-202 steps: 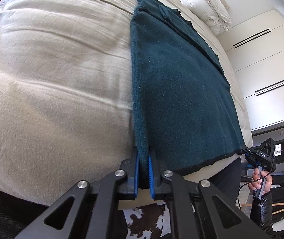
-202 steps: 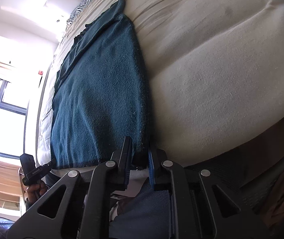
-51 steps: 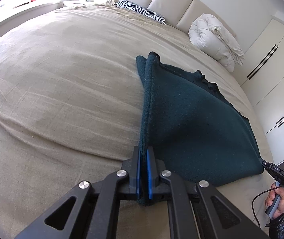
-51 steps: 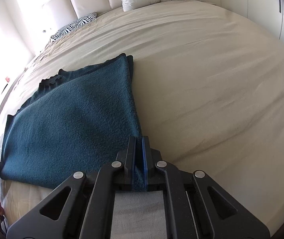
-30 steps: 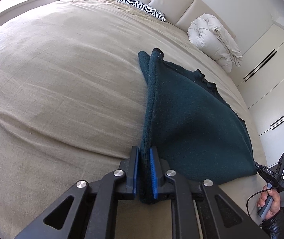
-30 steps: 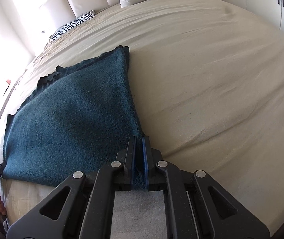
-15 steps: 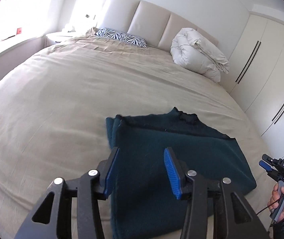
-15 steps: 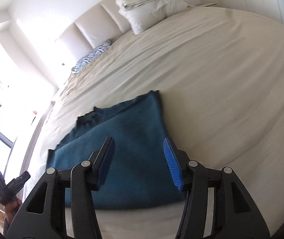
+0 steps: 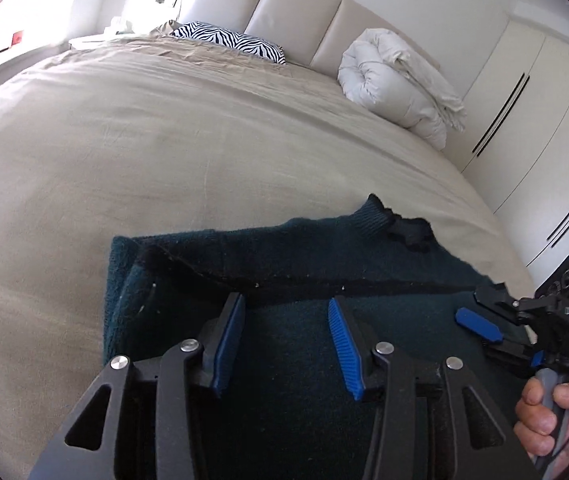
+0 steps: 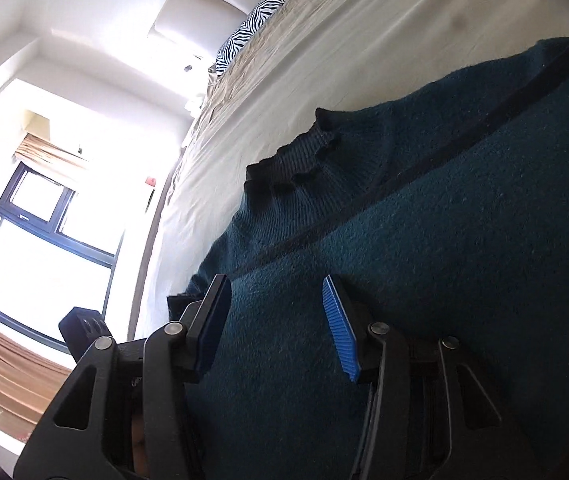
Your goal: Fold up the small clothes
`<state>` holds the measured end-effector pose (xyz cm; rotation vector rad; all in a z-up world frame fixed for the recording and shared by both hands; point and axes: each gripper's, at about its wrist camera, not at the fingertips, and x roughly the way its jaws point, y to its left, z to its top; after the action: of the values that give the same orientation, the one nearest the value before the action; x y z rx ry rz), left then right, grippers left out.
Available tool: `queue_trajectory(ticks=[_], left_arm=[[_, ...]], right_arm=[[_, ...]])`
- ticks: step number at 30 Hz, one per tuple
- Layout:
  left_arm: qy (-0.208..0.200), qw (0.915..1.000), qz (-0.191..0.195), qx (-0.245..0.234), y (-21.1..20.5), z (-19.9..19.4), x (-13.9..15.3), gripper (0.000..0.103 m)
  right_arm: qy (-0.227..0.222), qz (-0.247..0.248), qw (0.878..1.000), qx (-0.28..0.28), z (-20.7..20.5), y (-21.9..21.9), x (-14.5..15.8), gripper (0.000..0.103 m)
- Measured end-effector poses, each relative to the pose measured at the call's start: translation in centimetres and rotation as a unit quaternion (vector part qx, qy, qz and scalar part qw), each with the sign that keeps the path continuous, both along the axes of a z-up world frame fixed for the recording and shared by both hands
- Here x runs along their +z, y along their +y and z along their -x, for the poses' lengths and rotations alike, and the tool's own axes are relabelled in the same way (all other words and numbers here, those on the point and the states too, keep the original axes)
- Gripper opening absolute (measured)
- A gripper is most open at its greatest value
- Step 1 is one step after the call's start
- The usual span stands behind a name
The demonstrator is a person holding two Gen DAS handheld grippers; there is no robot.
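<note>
A dark teal knit sweater [image 9: 292, 272] lies folded on the beige bed [image 9: 164, 140], its lower half laid over the upper half, with the ribbed collar [image 9: 380, 220] at its far edge. My left gripper [image 9: 284, 316] is open and empty, hovering just above the sweater's near left part. My right gripper [image 10: 272, 304] is open and empty, close over the sweater [image 10: 444, 220] near its left side. The right gripper also shows in the left wrist view [image 9: 484, 320], open, at the sweater's right edge. The collar [image 10: 304, 152] shows in the right wrist view.
A zebra-print pillow [image 9: 228, 38] and a rolled white duvet [image 9: 400, 88] lie at the padded headboard [image 9: 296, 4]. White wardrobe doors [image 9: 536, 112] stand on the right. A window [image 10: 36, 240] is at the left in the right wrist view.
Both grippers carried the sweater's hem forward over the bed, folding it over itself, then opened and let go. They have since dropped closer to the sweater.
</note>
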<state>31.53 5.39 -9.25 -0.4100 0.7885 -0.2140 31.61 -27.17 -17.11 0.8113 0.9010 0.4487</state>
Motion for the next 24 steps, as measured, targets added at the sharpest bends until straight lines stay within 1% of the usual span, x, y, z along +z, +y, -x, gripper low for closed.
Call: queue_trajectory(ticks=[1, 3, 4, 5, 6, 8, 9, 11, 12, 13, 14, 15, 16, 17, 19, 20, 21, 22, 23, 24], left_arm=[[0.002, 1.0, 0.008, 0.0, 0.2, -0.2, -0.1, 0.044], [0.002, 1.0, 0.004, -0.003, 0.0, -0.2, -0.3, 0.044], [0.0, 1.0, -0.001, -0.003, -0.1, -0.1, -0.3, 0.044], [-0.001, 1.0, -0.003, -0.002, -0.2, 0.0, -0.3, 0.044], [-0.001, 1.0, -0.004, -0.002, -0.3, -0.1, -0.3, 0.044], [-0.003, 1.0, -0.004, -0.003, -0.3, 0.0, -0.3, 0.044], [-0.004, 1.0, -0.003, -0.003, -0.3, 0.1, -0.3, 0.045], [-0.006, 1.0, -0.002, -0.004, -0.3, 0.1, -0.3, 0.045], [-0.007, 1.0, -0.002, -0.004, -0.3, 0.1, -0.4, 0.045], [-0.008, 1.0, -0.002, -0.004, -0.3, 0.1, -0.4, 0.045], [-0.009, 0.9999, -0.002, -0.004, -0.3, 0.2, -0.4, 0.045], [-0.01, 0.9999, -0.003, -0.003, -0.3, 0.3, -0.5, 0.046], [-0.01, 0.9999, -0.005, -0.003, -0.4, 0.3, -0.5, 0.046], [-0.01, 0.9999, -0.008, -0.002, -0.4, 0.3, -0.5, 0.046], [-0.009, 0.9998, -0.016, -0.002, -0.7, 0.3, -0.4, 0.046], [-0.007, 0.9998, -0.017, -0.002, -0.8, 0.3, -0.3, 0.046], [-0.004, 0.9999, -0.016, -0.001, -0.8, 0.3, -0.2, 0.046], [0.002, 0.9998, -0.019, -0.001, -0.8, 0.4, 0.3, 0.046], [0.008, 0.9995, -0.03, 0.003, -1.0, 0.8, 1.0, 0.046], [0.002, 0.9993, -0.037, 0.006, -1.3, 1.7, 2.0, 0.046]], right_arm=[[0.005, -0.022, 1.0, -0.009, -0.3, -0.9, -0.4, 0.03], [0.005, -0.057, 0.998, -0.031, -0.5, -3.4, -1.1, 0.024], [0.003, -0.063, 0.997, -0.051, -0.5, -4.9, -1.3, 0.018], [0.002, -0.071, 0.995, -0.072, -0.3, -6.6, -1.6, 0.014], [0.004, -0.08, 0.992, -0.095, 0.0, -8.3, -1.8, 0.014], [0.006, -0.08, 0.986, -0.145, 0.8, -11.8, -2.1, 0.014], [0.004, -0.076, 0.983, -0.166, 1.3, -13.4, -2.2, 0.012], [0.001, -0.053, 0.977, -0.205, 2.6, -15.8, -1.8, 0.011], [0.006, -0.033, 0.973, -0.227, 3.3, -16.8, -1.6, 0.011], [0.012, -0.024, 0.969, -0.247, 4.0, -17.9, -1.6, 0.011], [0.015, -0.03, 0.965, -0.26, 4.7, -18.8, -1.6, 0.013], [0.02, -0.031, 0.963, -0.268, 5.4, -19.2, -1.3, 0.017], [0.023, -0.017, 0.961, -0.275, 6.1, -19.1, -0.6, 0.018], [0.011, 0.0, 0.963, -0.27, 6.8, -18.4, 0.5, 0.02], [-0.029, 0.034, 0.972, -0.231, 7.7, -15.4, 3.2, 0.03], [-0.047, 0.047, 0.976, -0.207, 8.2, -13.4, 4.4, 0.05], [-0.062, 0.055, 0.98, -0.181, 8.8, -11.5, 5.4, 0.074], [-0.074, 0.06, 0.983, -0.154, 9.0, -9.2, 6.0, 0.078], [-0.083, 0.061, 0.987, -0.126, 9.0, -6.8, 6.3, 0.078], [-0.085, 0.047, 0.991, -0.092, 8.7, -4.5, 6.2, 0.078]])
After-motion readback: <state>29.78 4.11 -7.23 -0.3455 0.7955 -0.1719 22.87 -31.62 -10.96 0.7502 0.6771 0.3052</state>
